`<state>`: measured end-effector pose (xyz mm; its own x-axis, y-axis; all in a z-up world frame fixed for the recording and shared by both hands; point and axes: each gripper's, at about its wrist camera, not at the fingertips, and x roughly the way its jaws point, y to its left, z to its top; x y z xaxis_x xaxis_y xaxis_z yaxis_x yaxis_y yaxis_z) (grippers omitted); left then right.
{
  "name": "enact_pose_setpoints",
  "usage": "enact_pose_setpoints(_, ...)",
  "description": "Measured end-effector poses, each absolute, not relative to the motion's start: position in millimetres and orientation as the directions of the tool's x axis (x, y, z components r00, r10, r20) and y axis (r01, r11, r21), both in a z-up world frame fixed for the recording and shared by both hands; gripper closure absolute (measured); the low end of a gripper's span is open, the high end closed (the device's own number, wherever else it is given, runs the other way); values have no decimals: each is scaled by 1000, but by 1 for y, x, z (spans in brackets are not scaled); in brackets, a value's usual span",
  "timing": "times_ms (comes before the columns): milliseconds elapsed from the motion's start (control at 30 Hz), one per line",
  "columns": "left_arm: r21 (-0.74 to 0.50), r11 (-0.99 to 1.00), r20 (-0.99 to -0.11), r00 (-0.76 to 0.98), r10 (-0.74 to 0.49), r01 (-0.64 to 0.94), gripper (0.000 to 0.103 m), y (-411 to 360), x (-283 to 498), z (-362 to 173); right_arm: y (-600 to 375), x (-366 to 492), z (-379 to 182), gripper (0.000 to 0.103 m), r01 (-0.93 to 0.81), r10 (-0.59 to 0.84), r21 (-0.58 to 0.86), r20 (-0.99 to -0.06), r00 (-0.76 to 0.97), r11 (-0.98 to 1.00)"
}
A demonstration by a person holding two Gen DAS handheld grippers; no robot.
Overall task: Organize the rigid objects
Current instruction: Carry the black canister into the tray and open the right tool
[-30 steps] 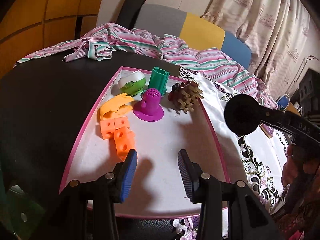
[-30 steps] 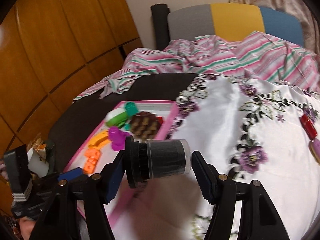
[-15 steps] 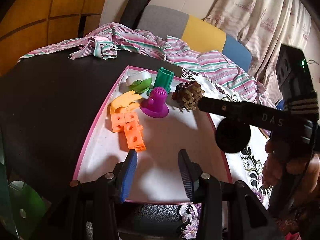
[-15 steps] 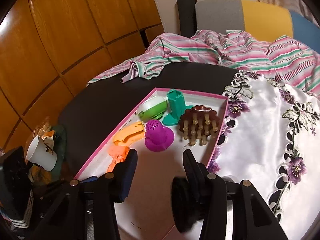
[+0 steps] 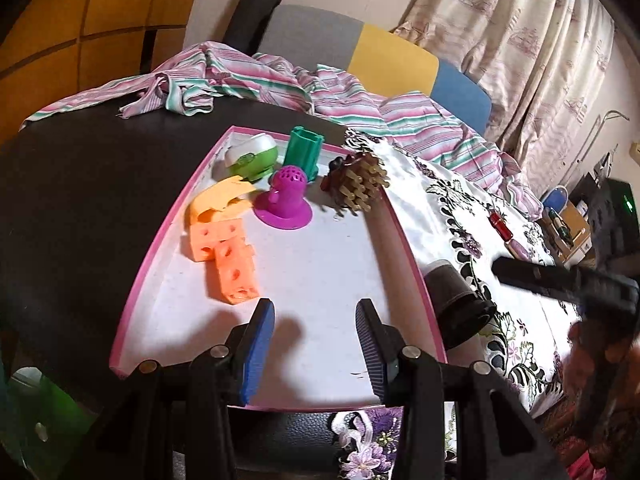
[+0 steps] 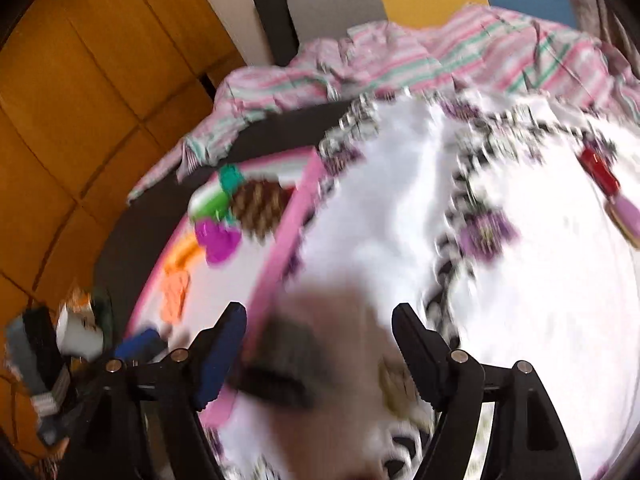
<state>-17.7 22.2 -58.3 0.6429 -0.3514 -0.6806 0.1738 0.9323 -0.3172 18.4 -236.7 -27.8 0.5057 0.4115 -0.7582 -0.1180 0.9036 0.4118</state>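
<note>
A pink-rimmed white tray [image 5: 404, 240] holds orange cheese blocks [image 5: 226, 256], a yellow piece [image 5: 218, 198], a purple domed toy [image 5: 286, 200], a green-white toy [image 5: 252, 156], a green cup [image 5: 304, 150] and a brown peg brush [image 5: 358, 188]. My left gripper [image 5: 310, 344] is open and empty over the tray's near end. A black cylinder jar [image 5: 456, 300] lies on the floral cloth just outside the tray's right rim. My right gripper [image 6: 316, 356] is open above the blurred jar [image 6: 288, 360], apart from it.
A white floral cloth [image 5: 460, 216] covers the table's right side, with a red item [image 5: 500, 226] and a pink item [image 6: 624, 216] on it. Striped fabric [image 5: 248, 80] lies at the back. A white cup [image 6: 76, 332] stands at the left edge.
The right gripper carried the black jar toward the tray, opened and let it go; the jar now lies on the cloth beside the tray rim. The right view is swinging and blurred.
</note>
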Motion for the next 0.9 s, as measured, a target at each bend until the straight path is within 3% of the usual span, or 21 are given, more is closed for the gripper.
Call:
enact_pose_setpoints(300,-309,934,-676,649,-347,178,61,18,-19,-54,-192,30,-44,37,-164,420,387,-821,388,907)
enact_pose_setpoints(433,-329,932,-671,656,-346,156,61,28,-19,-52,-185,39,-67,45,-129,495,479,-815,303,868)
enact_pose_setpoints(567,-340,930,-675,652,-345,140,61,34,-17,-54,-203,37,-71,46,-55,558,571,-770,310,819)
enact_pose_setpoints(733,-349,927,-676,647,-352,139,61,34,-16,-57,-227,30,-62,46,-2,537,576,-761,364,817)
enact_pose_setpoints(900,-348,927,-675,650,-349,138,61,34,-17,-56,-211,35,-23,46,-107,548,561,-719,428,821)
